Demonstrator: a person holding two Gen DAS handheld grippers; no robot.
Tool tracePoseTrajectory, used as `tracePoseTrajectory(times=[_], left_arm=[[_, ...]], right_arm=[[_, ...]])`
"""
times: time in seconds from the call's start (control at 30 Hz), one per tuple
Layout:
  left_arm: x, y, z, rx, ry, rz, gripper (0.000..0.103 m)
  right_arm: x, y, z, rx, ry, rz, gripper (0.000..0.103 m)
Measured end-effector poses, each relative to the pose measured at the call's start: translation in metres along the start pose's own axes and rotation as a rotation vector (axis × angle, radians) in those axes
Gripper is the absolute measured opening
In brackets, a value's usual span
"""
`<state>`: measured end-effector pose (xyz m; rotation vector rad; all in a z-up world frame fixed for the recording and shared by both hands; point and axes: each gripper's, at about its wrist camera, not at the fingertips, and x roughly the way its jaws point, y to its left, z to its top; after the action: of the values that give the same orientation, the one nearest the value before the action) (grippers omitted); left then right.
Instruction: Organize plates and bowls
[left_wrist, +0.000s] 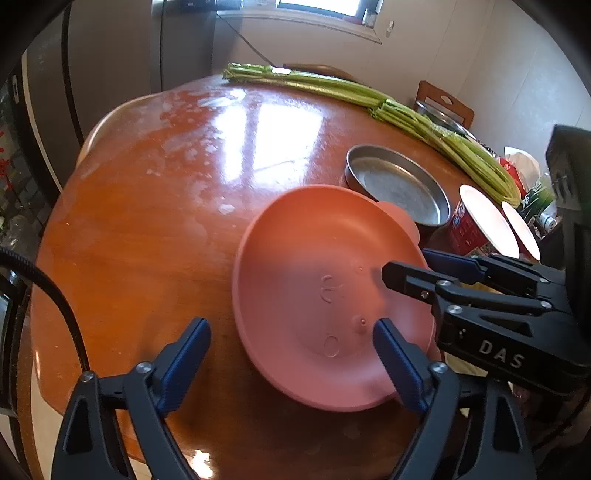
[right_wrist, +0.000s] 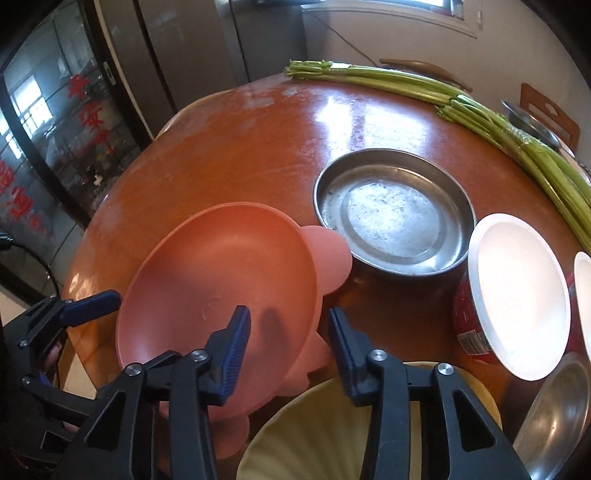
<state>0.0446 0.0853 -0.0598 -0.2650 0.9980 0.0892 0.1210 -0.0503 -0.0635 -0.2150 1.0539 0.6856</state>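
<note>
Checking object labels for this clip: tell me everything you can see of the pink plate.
The pink plate looks like matte plastic or silicone: round, shallow, empty, with rounded ear tabs on its rim and a faint embossed face. It sits on the brown table beside a steel pan. The right claw straddles its rim; whether the pads press is unclear. The left claw straddles the opposite rim, open.

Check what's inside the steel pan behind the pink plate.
Steel pan holds nothing: bare, scuffed metal bottom. The pink plate ear hides a sliver of its near rim; what is under the pan is hidden.
</note>
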Motion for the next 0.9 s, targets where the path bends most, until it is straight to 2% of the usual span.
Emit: tracePoseTrajectory(times=[0.03, 0.13, 0.3, 0.6, 0.9], left_arm=[[0.001, -0.001, 0.0, 0.0, 0.003, -0.006, 0.076], [0.005, -0.002, 0.003, 0.002, 0.012, -0.015, 0.069], [0.005, -0.001, 0.006, 0.02, 0.011, -0.017, 0.069], [-0.011, 0.007, 0.017, 0.044, -0.045, 0.009, 0.069], [-0.026, 0.03, 0.044, 0.086, -0.098, 0.037, 0.069]], right_arm=[[-0.001, 0.001, -0.001, 0.0, -0.001, 0.003, 0.042], [-0.002, 0.003, -0.001, -0.002, 0.001, 0.011, 0.041], [-0.007, 0.004, -0.002, 0.009, -0.008, 0.025, 0.04], [-0.02, 0.011, 0.007, 0.057, -0.043, 0.063, 0.04], [-0.024, 0.033, 0.03, 0.145, -0.091, 0.086, 0.041]])
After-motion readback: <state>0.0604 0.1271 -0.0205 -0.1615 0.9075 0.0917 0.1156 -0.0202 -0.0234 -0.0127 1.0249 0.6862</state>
